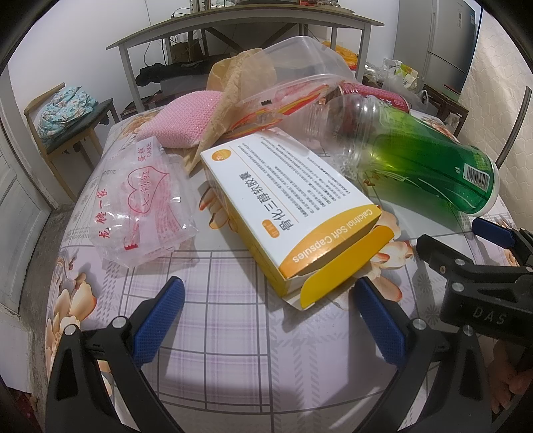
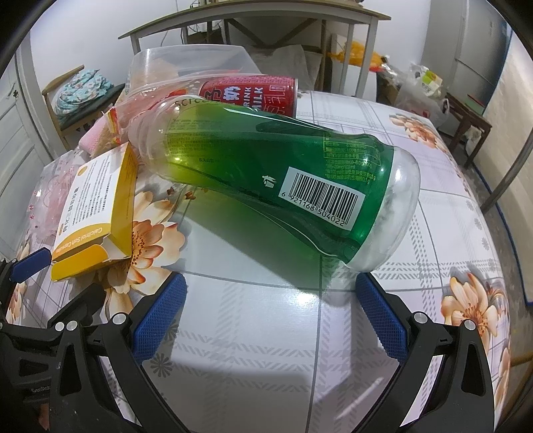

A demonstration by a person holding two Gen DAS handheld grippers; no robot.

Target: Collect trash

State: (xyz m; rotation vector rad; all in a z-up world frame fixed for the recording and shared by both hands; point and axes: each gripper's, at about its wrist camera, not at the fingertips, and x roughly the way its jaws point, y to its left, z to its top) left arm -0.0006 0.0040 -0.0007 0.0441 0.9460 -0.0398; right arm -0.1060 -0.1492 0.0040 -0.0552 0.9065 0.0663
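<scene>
A white and yellow medicine box (image 1: 286,203) lies on the table with its end flap open, just ahead of my open, empty left gripper (image 1: 269,299). The box also shows in the right wrist view (image 2: 96,203). A green-labelled clear plastic bottle (image 2: 283,173) lies on its side just ahead of my open, empty right gripper (image 2: 269,299); it also shows in the left wrist view (image 1: 423,166). A red drink can (image 2: 250,93) lies behind the bottle. The right gripper (image 1: 479,253) reaches in at the right of the left wrist view.
A clear printed plastic bag (image 1: 140,200), a pink sponge (image 1: 186,123), brown paper (image 1: 240,86) and a clear plastic container (image 1: 299,63) lie behind the box. The table has a floral cloth (image 2: 416,266). A chair (image 1: 66,133) and a desk (image 1: 246,23) stand beyond.
</scene>
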